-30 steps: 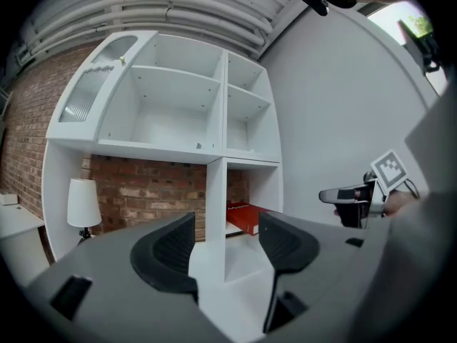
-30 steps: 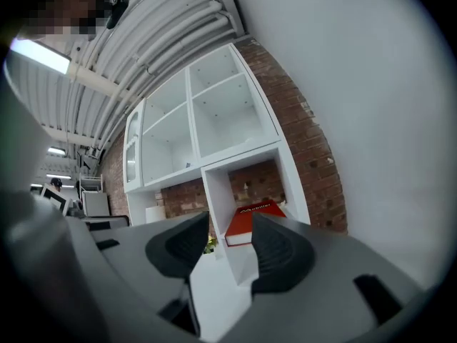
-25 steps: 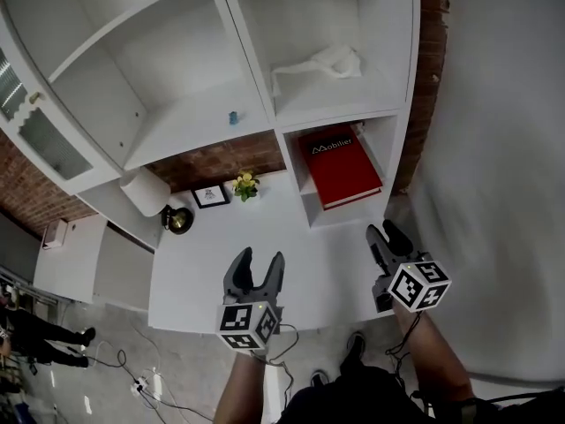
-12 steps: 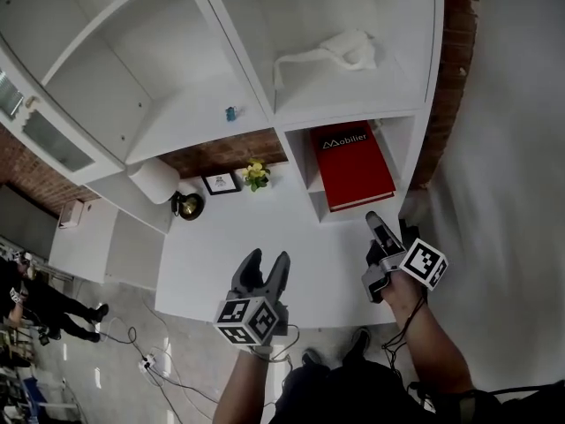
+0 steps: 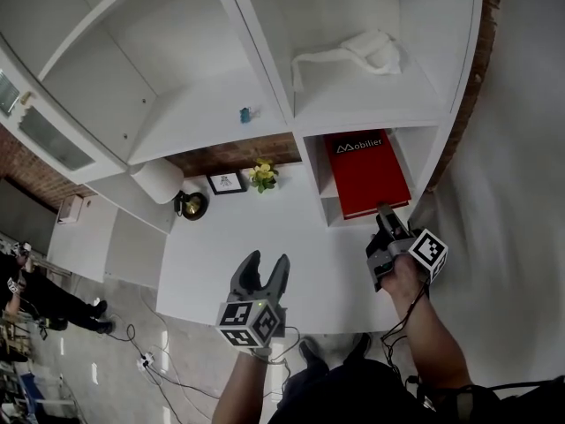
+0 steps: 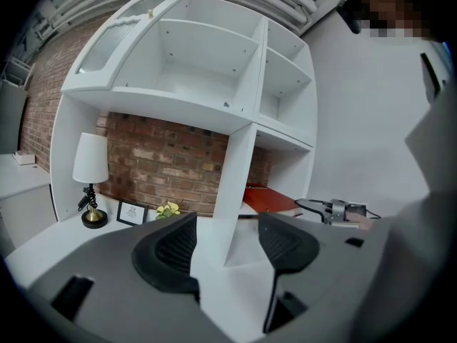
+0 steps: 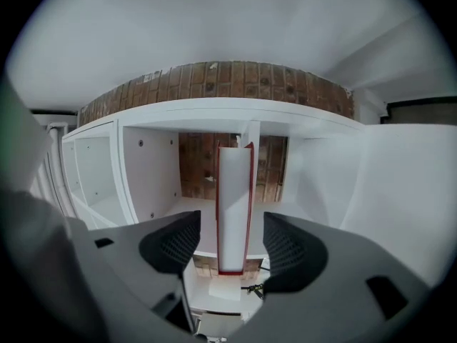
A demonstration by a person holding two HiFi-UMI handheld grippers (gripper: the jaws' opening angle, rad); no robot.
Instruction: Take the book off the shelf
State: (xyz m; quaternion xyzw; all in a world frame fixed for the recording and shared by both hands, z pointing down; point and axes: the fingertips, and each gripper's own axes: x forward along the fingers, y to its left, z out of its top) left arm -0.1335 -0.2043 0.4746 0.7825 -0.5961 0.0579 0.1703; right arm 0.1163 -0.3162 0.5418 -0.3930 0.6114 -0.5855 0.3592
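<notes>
A red book [image 5: 366,170] lies flat in the lower right cubby of the white shelf unit [image 5: 296,126]. My right gripper [image 5: 386,217] is turned on its side just in front of that cubby, pointing at the book's near edge. In the right gripper view the book [image 7: 234,206] shows edge-on, white pages between red covers, in the gap between the jaws. The pads stand clear of it on both sides, and the jaws of the right gripper [image 7: 230,243] are opening. My left gripper [image 5: 267,261] hovers open over the white desk with nothing in it.
On the desk [image 5: 265,228] by the brick wall stand a white lamp [image 5: 159,181], a small framed picture [image 5: 228,182] and yellow flowers [image 5: 263,175]. A white cloth [image 5: 353,51] lies in the cubby above the book. Cables and a person [image 5: 35,303] are on the floor at left.
My right gripper has moved forward towards the book's cubby and rolled onto its side. The left gripper has stayed about where it was.
</notes>
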